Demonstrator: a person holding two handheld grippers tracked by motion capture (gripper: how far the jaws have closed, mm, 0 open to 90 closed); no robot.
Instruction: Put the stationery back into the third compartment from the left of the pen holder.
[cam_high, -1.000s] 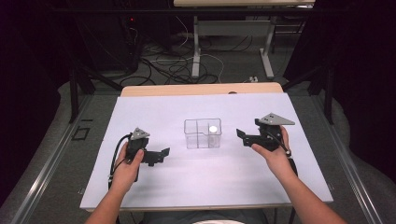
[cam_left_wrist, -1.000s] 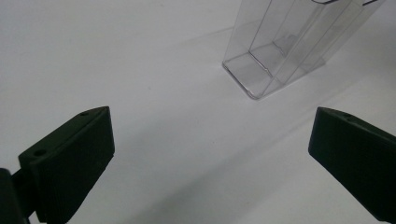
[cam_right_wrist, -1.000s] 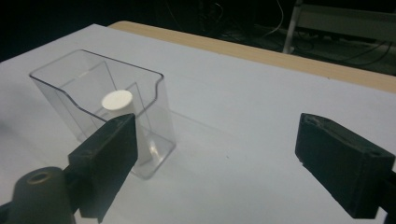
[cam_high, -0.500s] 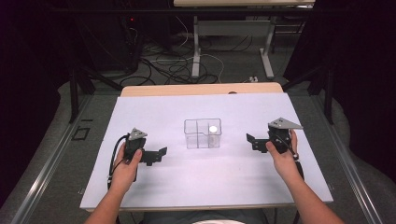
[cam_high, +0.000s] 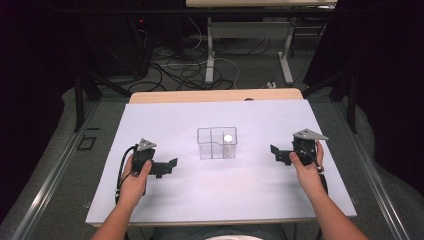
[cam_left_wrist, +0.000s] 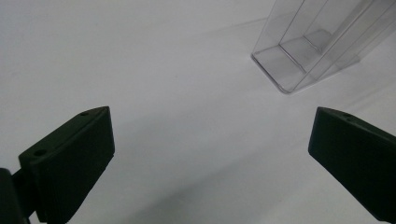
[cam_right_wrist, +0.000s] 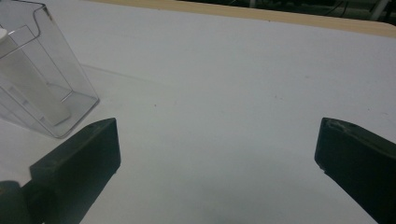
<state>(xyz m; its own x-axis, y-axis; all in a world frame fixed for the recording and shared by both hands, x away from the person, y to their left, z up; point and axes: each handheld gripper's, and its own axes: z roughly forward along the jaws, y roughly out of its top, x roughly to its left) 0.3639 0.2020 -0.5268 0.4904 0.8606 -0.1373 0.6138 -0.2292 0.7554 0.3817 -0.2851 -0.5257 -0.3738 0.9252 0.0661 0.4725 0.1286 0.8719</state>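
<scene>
Clear box (cam_high: 217, 143): unlabelled, white cylinder (cam_high: 228, 138) inside.

No lettering, label, brand mark or number can be read anywhere here. The white sheet (cam_high: 220, 185) on the table carries no print, the clear plastic box (cam_high: 216, 143) has bare walls in the high view and in both gripper views, and the grey plates and black bodies of the left gripper (cam_high: 167, 166) and the right gripper (cam_high: 278, 154) show no marking that resolves.
</scene>
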